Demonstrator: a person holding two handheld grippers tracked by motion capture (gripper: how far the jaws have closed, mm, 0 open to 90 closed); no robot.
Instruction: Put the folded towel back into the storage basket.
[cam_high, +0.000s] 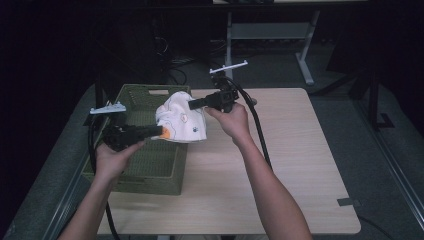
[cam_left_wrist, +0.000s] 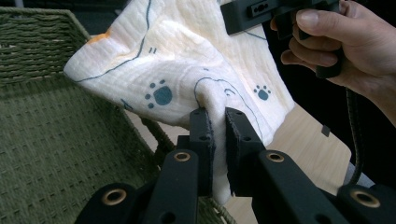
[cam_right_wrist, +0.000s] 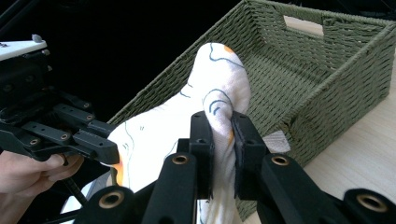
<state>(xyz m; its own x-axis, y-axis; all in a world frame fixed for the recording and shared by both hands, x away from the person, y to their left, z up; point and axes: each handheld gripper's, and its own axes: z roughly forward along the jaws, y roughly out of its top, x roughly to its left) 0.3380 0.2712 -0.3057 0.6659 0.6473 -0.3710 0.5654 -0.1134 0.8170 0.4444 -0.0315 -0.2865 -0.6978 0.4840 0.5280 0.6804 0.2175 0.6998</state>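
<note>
A white cloth (cam_high: 181, 121) with blue paw prints, blue lines and orange patches hangs in the air over the right rim of the green woven basket (cam_high: 145, 162). My left gripper (cam_high: 161, 131) is shut on its lower left edge. In the left gripper view the cloth (cam_left_wrist: 187, 70) is pinched between my left gripper's (cam_left_wrist: 218, 119) jaws. My right gripper (cam_high: 192, 104) is shut on the cloth's upper right part; in the right gripper view a fold of the cloth (cam_right_wrist: 219, 88) sits between my right gripper's (cam_right_wrist: 219, 126) jaws. The cloth is stretched between the two.
The basket (cam_right_wrist: 299, 70) stands on the left side of a light wooden table (cam_high: 290, 150); its inside looks bare. Black cables trail from both grippers. A metal desk frame (cam_high: 270, 35) stands on the floor beyond the table.
</note>
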